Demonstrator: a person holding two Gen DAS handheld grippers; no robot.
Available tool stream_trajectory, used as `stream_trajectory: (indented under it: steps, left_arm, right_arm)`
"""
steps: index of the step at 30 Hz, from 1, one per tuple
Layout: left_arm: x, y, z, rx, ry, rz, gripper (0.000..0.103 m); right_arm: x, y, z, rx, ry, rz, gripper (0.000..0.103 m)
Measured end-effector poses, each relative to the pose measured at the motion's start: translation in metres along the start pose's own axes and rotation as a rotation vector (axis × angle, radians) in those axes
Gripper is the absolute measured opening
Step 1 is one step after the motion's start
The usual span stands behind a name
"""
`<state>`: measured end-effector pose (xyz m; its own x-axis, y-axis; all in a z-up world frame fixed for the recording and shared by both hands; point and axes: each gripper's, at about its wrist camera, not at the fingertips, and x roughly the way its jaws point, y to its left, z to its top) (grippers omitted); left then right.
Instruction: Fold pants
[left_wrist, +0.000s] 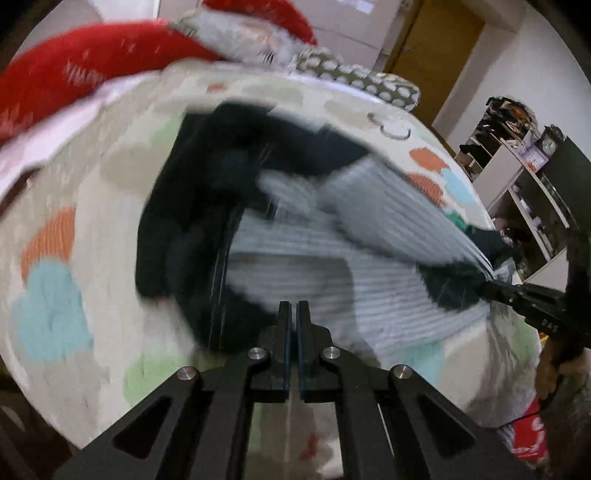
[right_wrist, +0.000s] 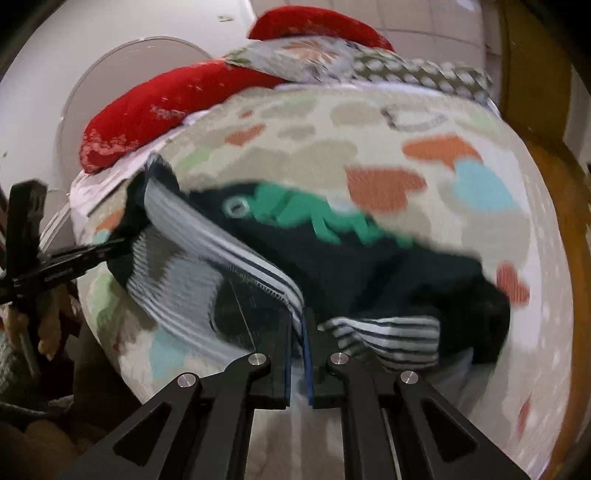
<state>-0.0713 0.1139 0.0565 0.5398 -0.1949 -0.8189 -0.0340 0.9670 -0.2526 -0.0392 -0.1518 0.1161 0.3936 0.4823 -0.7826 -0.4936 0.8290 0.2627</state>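
The pants (left_wrist: 192, 221) are dark navy with a grey-and-white striped lining and a green print (right_wrist: 314, 218). They lie crumpled on a cream bedspread with coloured hearts (left_wrist: 55, 295). My left gripper (left_wrist: 293, 306) is shut on the pants' striped edge; it also shows in the right wrist view (right_wrist: 122, 242) at the far left. My right gripper (right_wrist: 299, 314) is shut on the striped waistband (right_wrist: 229, 243), which is stretched taut between the two grippers. It also shows in the left wrist view (left_wrist: 487, 286), at the right.
Red pillows (left_wrist: 81, 70) and a dotted cushion (left_wrist: 354, 74) lie at the bed's far end. A shelf unit (left_wrist: 517, 166) and a wooden door (left_wrist: 439, 48) stand to the right. The bed edge (left_wrist: 498, 369) drops off near my right hand.
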Motion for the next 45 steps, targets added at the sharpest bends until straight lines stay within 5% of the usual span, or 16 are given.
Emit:
stream_trajectory:
  steps: [4, 5, 7, 11, 12, 14, 16, 27, 28, 29, 31, 40, 42, 44, 45]
  left_arm:
    - [-0.013, 0.008, 0.004, -0.024, -0.009, -0.026, 0.006]
    - [-0.017, 0.010, 0.010, -0.040, -0.019, -0.037, 0.012]
    - [-0.022, 0.016, 0.025, -0.093, -0.038, -0.074, 0.043]
    - [-0.028, 0.021, 0.044, -0.170, -0.086, -0.112, 0.049]
    - [-0.031, 0.022, 0.044, -0.178, -0.100, -0.105, 0.049]
    - [-0.032, 0.022, 0.040, -0.188, -0.117, -0.073, 0.049]
    - [-0.034, 0.025, 0.034, -0.201, -0.118, -0.058, 0.049]
    - [-0.061, 0.081, 0.026, -0.308, -0.195, -0.030, 0.053]
    - [-0.062, 0.087, 0.024, -0.323, -0.197, -0.027, 0.053]
    - [-0.063, 0.093, 0.023, -0.342, -0.200, -0.028, 0.053]
    - [-0.066, 0.103, 0.020, -0.373, -0.208, -0.031, 0.053]
    - [-0.100, 0.128, 0.013, -0.441, -0.296, 0.023, 0.053]
    - [-0.102, 0.127, 0.013, -0.441, -0.288, 0.036, 0.053]
    - [-0.101, 0.123, 0.014, -0.429, -0.274, 0.039, 0.053]
    - [-0.098, 0.119, 0.017, -0.415, -0.264, 0.039, 0.054]
  right_arm:
    - [-0.002, -0.010, -0.024, 0.076, -0.008, -0.010, 0.007]
    - [-0.004, -0.012, -0.026, 0.084, -0.012, -0.010, 0.007]
    - [-0.009, -0.013, -0.028, 0.107, -0.020, -0.013, 0.007]
    - [-0.027, 0.000, -0.010, 0.093, -0.074, 0.023, 0.010]
    - [-0.031, 0.008, 0.001, 0.072, -0.093, 0.040, 0.013]
    - [-0.030, 0.021, 0.023, 0.045, -0.110, 0.082, 0.048]
    - [-0.018, 0.031, 0.049, 0.039, -0.121, 0.159, 0.060]
    - [0.143, 0.085, 0.161, 0.038, 0.114, 0.268, 0.060]
    - [0.150, 0.091, 0.164, 0.033, 0.125, 0.280, 0.053]
    - [0.154, 0.100, 0.165, 0.017, 0.131, 0.291, 0.028]
    - [0.151, 0.117, 0.164, -0.014, 0.117, 0.288, 0.010]
    - [0.106, 0.210, 0.103, -0.295, 0.066, 0.341, 0.012]
    - [0.113, 0.225, 0.079, -0.346, 0.129, 0.359, 0.024]
    - [0.121, 0.234, 0.056, -0.358, 0.201, 0.389, 0.047]
    - [0.120, 0.237, 0.045, -0.370, 0.199, 0.376, 0.048]
